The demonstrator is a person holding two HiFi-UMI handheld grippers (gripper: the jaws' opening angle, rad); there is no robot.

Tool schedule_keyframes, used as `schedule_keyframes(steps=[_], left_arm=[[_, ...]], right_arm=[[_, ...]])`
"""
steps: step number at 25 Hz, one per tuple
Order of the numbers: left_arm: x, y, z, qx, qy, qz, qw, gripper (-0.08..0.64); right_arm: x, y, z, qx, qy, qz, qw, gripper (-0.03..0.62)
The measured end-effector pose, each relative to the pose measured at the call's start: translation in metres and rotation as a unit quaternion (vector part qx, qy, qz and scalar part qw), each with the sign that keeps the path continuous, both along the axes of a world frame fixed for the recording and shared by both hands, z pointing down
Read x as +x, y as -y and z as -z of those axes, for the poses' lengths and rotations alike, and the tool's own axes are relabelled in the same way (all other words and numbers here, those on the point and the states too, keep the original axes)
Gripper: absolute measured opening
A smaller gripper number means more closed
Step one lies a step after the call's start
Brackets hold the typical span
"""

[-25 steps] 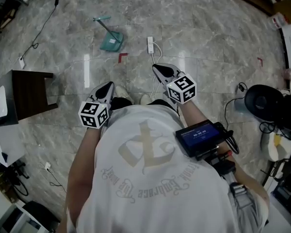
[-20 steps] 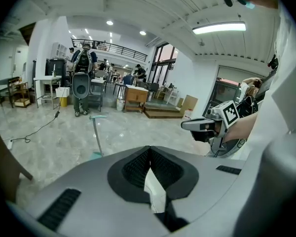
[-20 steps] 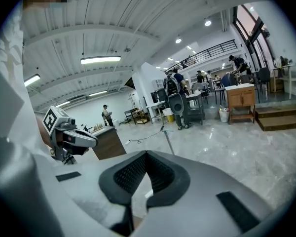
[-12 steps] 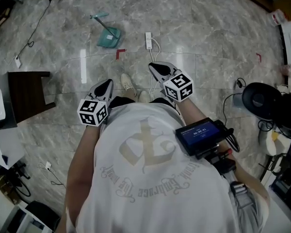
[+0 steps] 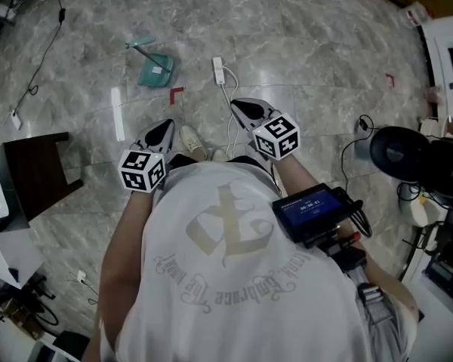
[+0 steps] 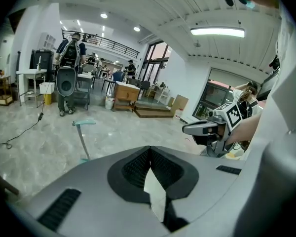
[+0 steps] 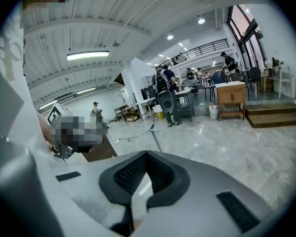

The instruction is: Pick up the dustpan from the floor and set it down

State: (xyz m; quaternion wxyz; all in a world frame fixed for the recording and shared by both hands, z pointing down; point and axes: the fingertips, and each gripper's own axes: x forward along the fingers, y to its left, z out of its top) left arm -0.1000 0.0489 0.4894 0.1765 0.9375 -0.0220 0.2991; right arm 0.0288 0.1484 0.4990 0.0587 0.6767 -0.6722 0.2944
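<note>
The teal dustpan lies on the marble floor ahead of me, its long handle sticking up to the left. In the left gripper view the handle stands left of the jaws, well off. The right gripper view shows it as a thin pole beyond the jaw tips. My left gripper is held close to my body, shut and empty. My right gripper is level with it on the right, also shut with nothing in it. Both are well short of the dustpan.
A white power strip with its cable lies right of the dustpan, and a red tape mark just below it. A white strip lies to the left. A dark wooden stool stands at left, a black round fan at right.
I have stepped forward; the dustpan, power strip and stool have slid left in the head view. Both grippers stay shut and empty and have moved on with my body.
</note>
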Motion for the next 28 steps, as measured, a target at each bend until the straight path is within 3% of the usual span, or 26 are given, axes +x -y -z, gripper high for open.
schedule_keyframes(steps=[13, 21, 28], left_arm=[[0.026, 0.068, 0.014, -0.001, -0.018, -0.013, 0.9998, 0.012], [0.024, 0.122, 0.017, -0.012, -0.033, 0.012, 0.9993, 0.012], [0.020, 0.133, 0.016, -0.019, -0.038, 0.019, 0.9989, 0.012]], right_arm=[[0.020, 0.070, 0.019, -0.007, -0.020, -0.002, 1.000, 0.017], [0.031, 0.119, 0.027, -0.008, -0.037, -0.005, 0.999, 0.017], [0.021, 0.138, 0.027, -0.015, -0.043, 0.011, 0.999, 0.017]])
